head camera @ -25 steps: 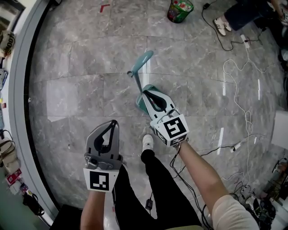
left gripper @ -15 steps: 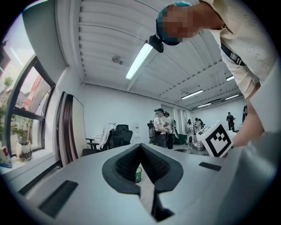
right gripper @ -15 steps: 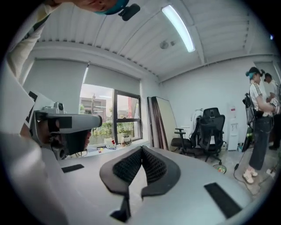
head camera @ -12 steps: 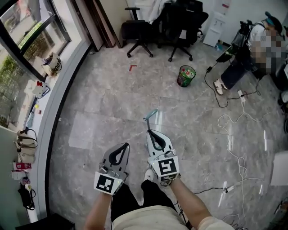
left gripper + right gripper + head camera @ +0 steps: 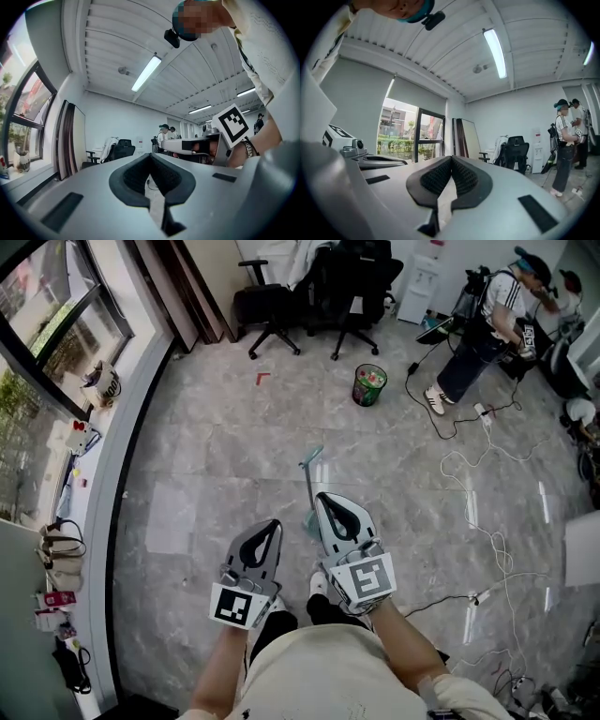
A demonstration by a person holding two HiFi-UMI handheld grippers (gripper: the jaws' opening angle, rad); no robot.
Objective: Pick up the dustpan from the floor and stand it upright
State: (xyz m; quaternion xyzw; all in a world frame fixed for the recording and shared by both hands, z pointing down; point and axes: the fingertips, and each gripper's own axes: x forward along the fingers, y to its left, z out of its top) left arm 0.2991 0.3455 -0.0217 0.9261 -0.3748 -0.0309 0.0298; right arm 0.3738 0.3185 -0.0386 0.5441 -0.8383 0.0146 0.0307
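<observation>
The teal dustpan stands upright on the grey marble floor, its thin handle pointing up and its pan at the bottom. My right gripper hovers high above the floor just right of it, pointing level, shut and empty. It does not touch the dustpan. My left gripper floats beside it to the left, also level, its tips meeting with nothing between them. Neither gripper view shows the dustpan.
A green waste bin stands further out, with black office chairs by the far wall. White cables trail over the floor at right near a standing person. A window ledge with small items curves along the left.
Both grippers have risen well away from the floor and the head view has pulled back to show the room. The dustpan stays standing where the right gripper was.
</observation>
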